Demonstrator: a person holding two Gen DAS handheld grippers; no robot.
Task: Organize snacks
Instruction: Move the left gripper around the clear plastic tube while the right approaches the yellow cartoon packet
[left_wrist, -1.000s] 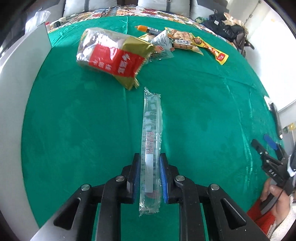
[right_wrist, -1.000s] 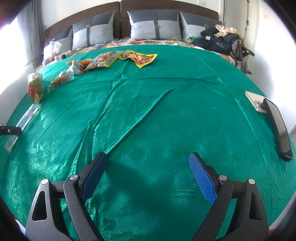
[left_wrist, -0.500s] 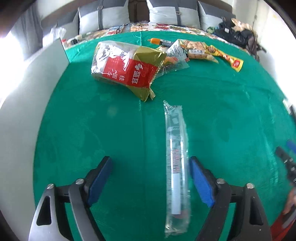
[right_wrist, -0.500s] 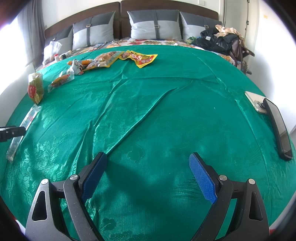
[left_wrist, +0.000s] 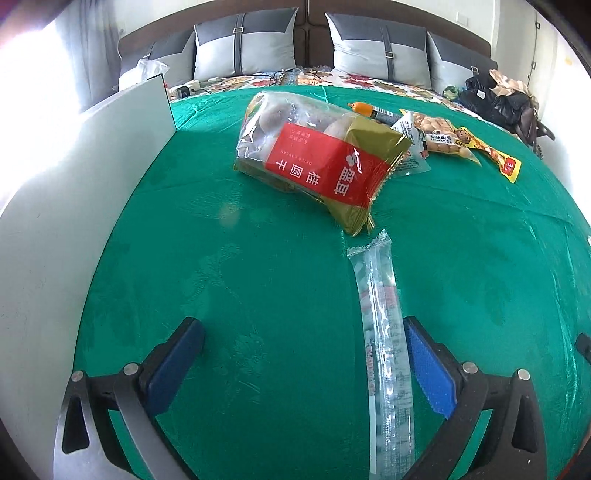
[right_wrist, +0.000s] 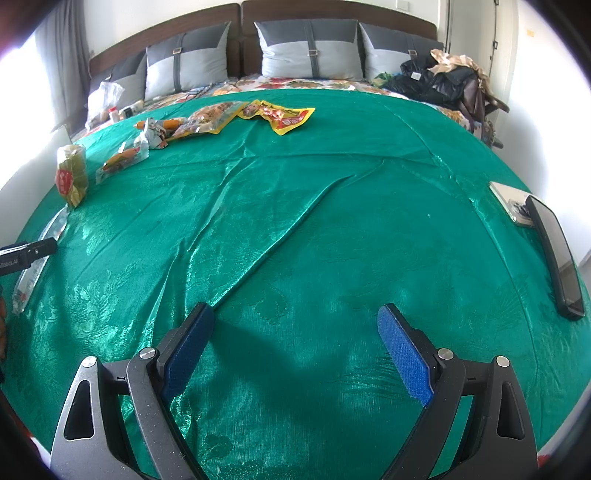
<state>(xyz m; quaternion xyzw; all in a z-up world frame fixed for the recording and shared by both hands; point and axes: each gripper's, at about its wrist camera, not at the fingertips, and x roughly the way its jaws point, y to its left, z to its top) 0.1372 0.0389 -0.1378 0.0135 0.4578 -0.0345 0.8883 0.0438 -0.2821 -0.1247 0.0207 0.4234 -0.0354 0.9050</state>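
Note:
A long clear snack packet (left_wrist: 384, 339) lies flat on the green cloth (left_wrist: 258, 280) between the jaws of my left gripper (left_wrist: 301, 325), close beside the right pad. Those jaws are opening, and neither pad presses on the packet. Just beyond its far end lies a red and gold bag (left_wrist: 321, 162). Farther back are a sausage stick (left_wrist: 365, 109), a peanut packet (left_wrist: 439, 136) and a yellow packet (left_wrist: 495, 155). My right gripper (right_wrist: 295, 321) hovers open over bare cloth with nothing between its fingers. In the right wrist view the clear packet (right_wrist: 55, 225) is at the far left.
A white board (left_wrist: 74, 206) stands along the left edge of the cloth. A black phone-like slab (right_wrist: 554, 254) and a small pale case (right_wrist: 511, 201) lie at the right edge. Pillows (right_wrist: 310, 48) and a heap of dark clothes (right_wrist: 439, 81) sit at the back.
The left gripper has let go of the clear packet and spread wide; the packet now lies on the cloth. The left view has tilted up towards the pillows. The right gripper has not moved.

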